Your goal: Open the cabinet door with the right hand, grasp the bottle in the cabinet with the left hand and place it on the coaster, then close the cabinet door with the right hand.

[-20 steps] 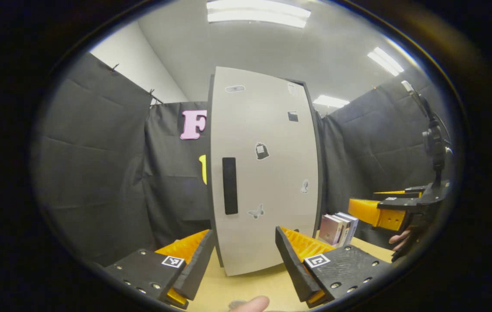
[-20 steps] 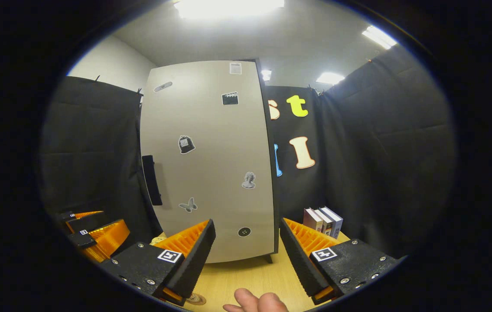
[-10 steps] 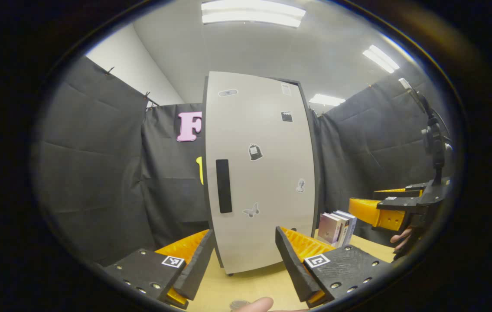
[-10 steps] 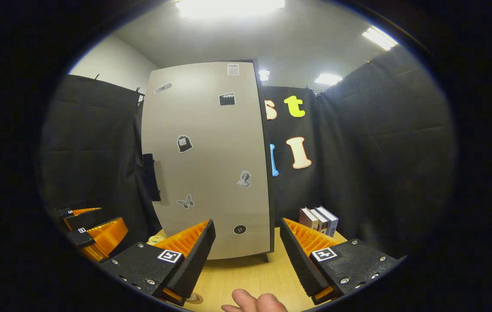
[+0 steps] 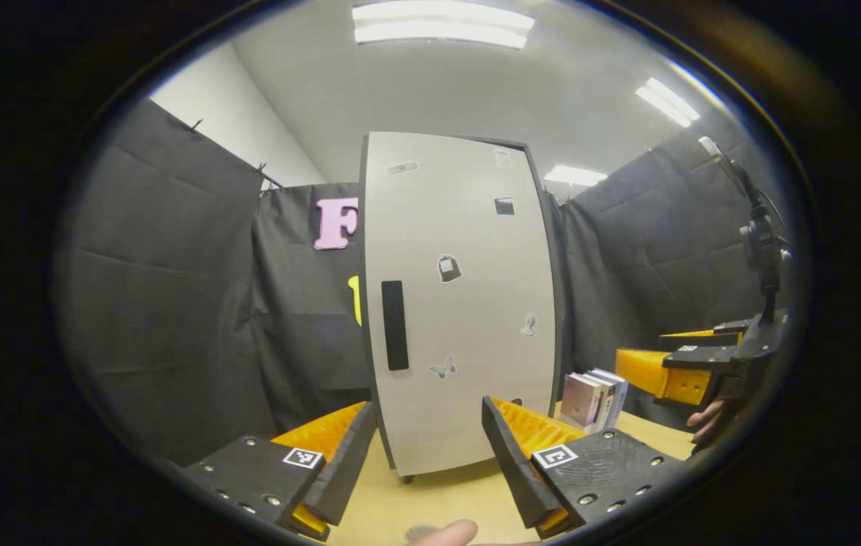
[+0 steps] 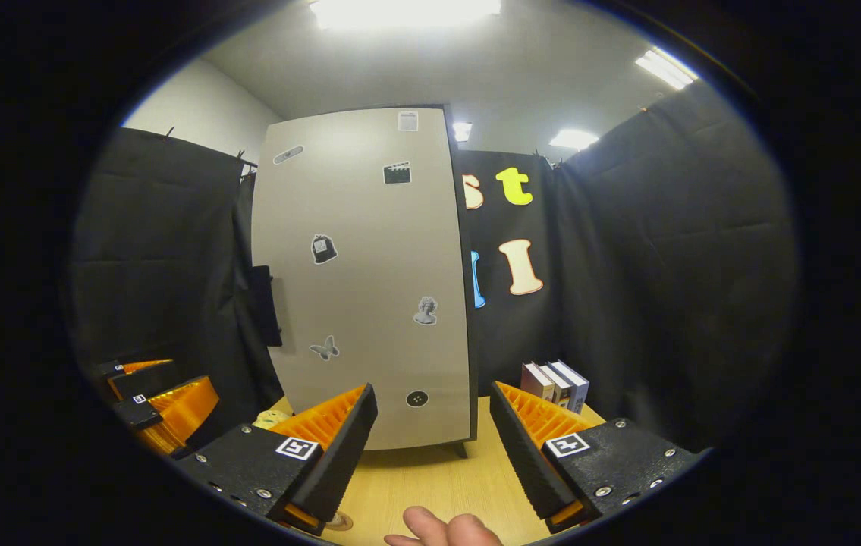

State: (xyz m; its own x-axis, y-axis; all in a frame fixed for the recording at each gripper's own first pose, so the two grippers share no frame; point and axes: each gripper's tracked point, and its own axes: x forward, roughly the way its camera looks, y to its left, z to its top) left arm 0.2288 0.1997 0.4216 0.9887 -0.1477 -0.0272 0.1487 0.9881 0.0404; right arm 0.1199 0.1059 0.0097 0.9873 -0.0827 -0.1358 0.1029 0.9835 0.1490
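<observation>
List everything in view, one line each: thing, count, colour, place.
cabinet: 1, grey door shut, centre of table
handle: 1, black, door's left edge
stickers: several, mostly black and grey, on door
books: 3, upright, right of cabinet
table: 1, light wood, under cabinet
coaster: 1, brown, near table edge, partly hidden
left gripper: 1, open, before door
right gripper: 1, open, before door
thumb: 1, bottom edge

A staged recording booth inside an office-like room: black cloth curtains clipped up as walls, white ceiling with fluorescent light panels above. A tall grey sticker-dotted cabinet and a row of small books stand on a pale wooden worktop, like props.
</observation>
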